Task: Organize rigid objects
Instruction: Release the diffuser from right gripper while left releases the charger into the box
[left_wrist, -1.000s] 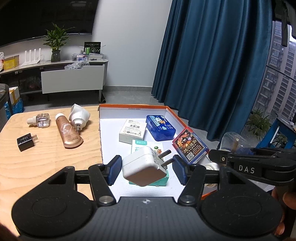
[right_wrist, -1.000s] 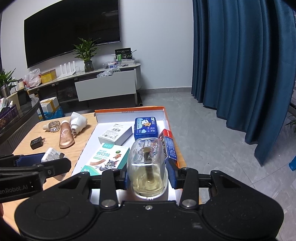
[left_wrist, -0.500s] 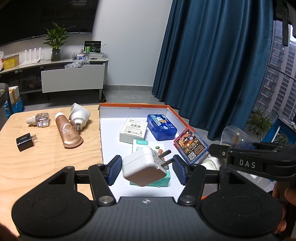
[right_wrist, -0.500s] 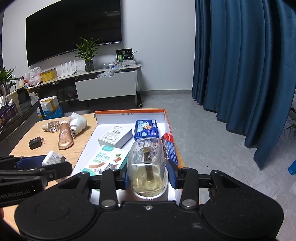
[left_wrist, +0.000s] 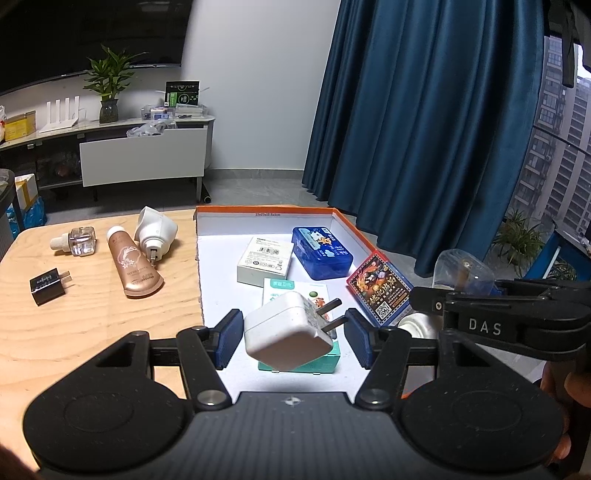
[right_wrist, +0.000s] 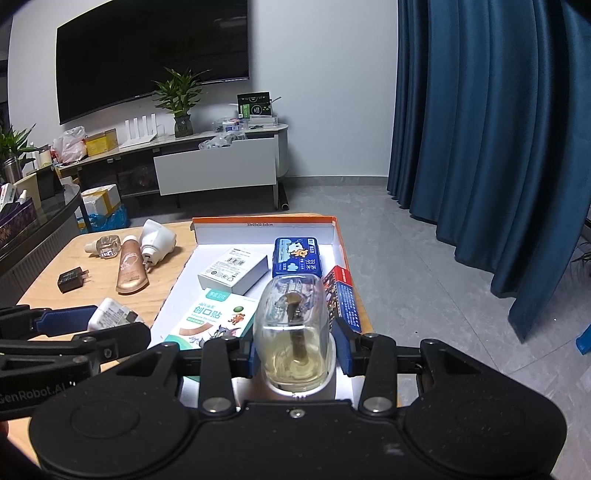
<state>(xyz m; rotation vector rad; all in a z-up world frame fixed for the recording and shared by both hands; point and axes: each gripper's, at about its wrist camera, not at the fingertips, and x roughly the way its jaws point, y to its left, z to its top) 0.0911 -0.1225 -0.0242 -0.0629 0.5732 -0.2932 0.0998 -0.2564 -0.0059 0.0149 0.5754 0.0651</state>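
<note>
Little had moved since the earlier frames: both claws hung over the near end of the box, each with its load as before. Low in the centre of the left wrist view, the left gripper was closed narrowly on the white charger, which sat tilted between the blue pads with its prongs pointing to the upper right. In the right wrist view the right gripper was clamped on the clear bottle, with yellowish liquid pooled at its near end. Both loads hung above the orange-rimmed box, in the middle of the frame. Inside it lay four things: one white carton, one blue case, one plaster box and one red card pack leaning on the right wall. On the wooden table at the left lay four more: one small clear bottle, one gold tube, one white plug-in unit and one black charger. In all that made two chargers and two bottles. The tilted charger could probably pivot or slip out, since the grip looked off-centre. If released, it would land on the plaster box, not on the bare floor of the box. The smooth bottle might also slide from its pads. With the claws so near each other, lowering both together risked a knock.
</note>
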